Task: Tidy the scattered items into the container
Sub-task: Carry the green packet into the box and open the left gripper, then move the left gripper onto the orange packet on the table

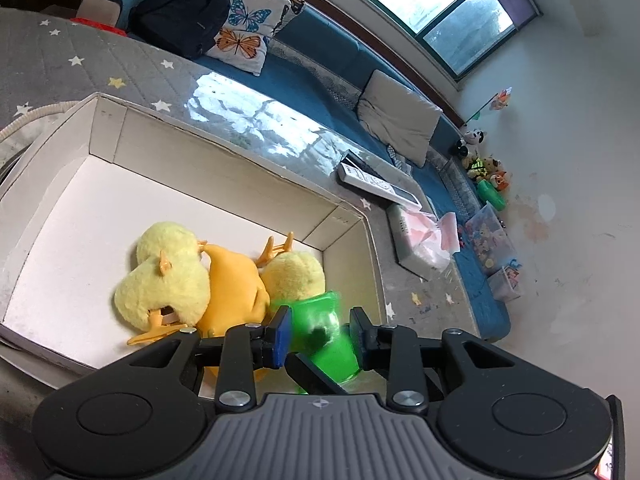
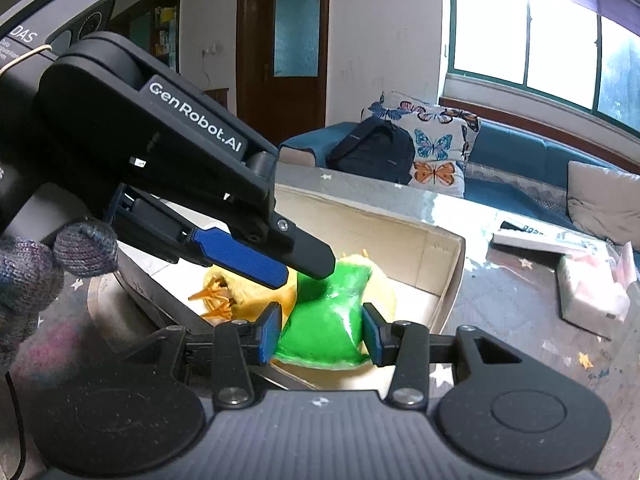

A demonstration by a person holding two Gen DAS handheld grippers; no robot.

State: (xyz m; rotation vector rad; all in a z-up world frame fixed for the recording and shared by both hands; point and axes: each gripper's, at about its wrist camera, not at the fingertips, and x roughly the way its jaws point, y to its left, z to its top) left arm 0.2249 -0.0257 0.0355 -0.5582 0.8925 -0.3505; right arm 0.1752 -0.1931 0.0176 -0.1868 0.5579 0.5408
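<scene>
A white cardboard box (image 1: 224, 152) stands on the grey star-patterned table; it also shows in the right wrist view (image 2: 440, 256). Inside lies a yellow and orange plush duck (image 1: 224, 280). A green plush toy (image 1: 324, 336) sits over the duck at the box's near corner, blurred. My left gripper (image 1: 320, 334) has its jaws apart on either side of the green toy, with a gap on the right. My right gripper (image 2: 320, 334) is open around the green toy (image 2: 328, 320). The left gripper's fingers (image 2: 256, 256) reach in from the upper left, just above the toy.
White remote controls (image 1: 376, 180) and a tissue pack with pink plastic (image 1: 420, 240) lie on the table beyond the box. A blue sofa (image 1: 320, 40) with a black backpack (image 1: 180, 12) and butterfly pillows runs along the far side. Toys and bins sit by the wall.
</scene>
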